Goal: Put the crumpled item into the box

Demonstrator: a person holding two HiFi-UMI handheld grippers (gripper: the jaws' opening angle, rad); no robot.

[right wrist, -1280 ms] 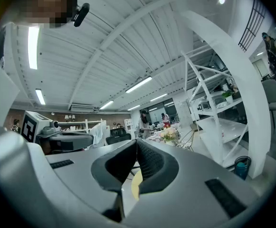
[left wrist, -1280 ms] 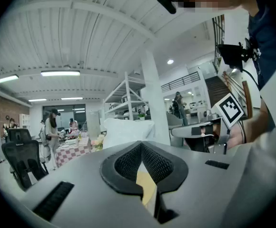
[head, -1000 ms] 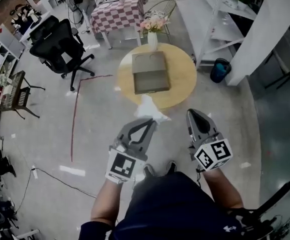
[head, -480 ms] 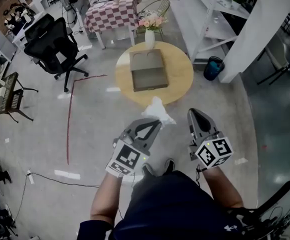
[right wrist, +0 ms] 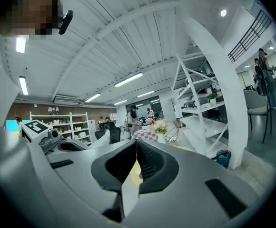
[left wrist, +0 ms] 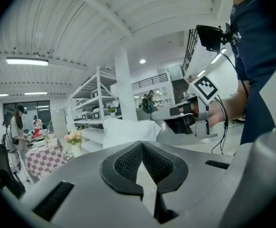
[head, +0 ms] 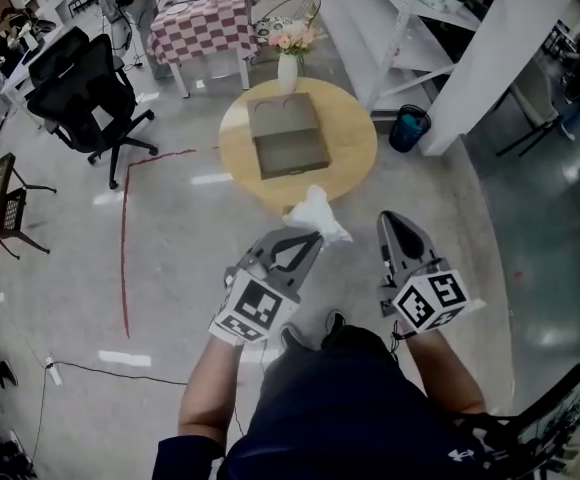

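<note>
So the crumpled white paper [head: 315,215] is pinched right at the tips of the left gripper [head: 308,240]. The jaws are closed on it and most of the wad sticks out past them. It's up in the air, and from the head view it lines up with the near edge of the round wooden table [head: 355,148], so not in the box. The box [head: 287,138] sits open in the middle of that table, grey-brown, nothing visible in it. A white vase of pink flowers [head: 288,63] stands at the table's far edge. The right gripper [head: 390,220] is just beside the left one, jaws pressed together with nothing between them. Further out there's a black office chair [head: 85,83], a checkered table [head: 195,28] and a blue bin [head: 408,128].
</note>
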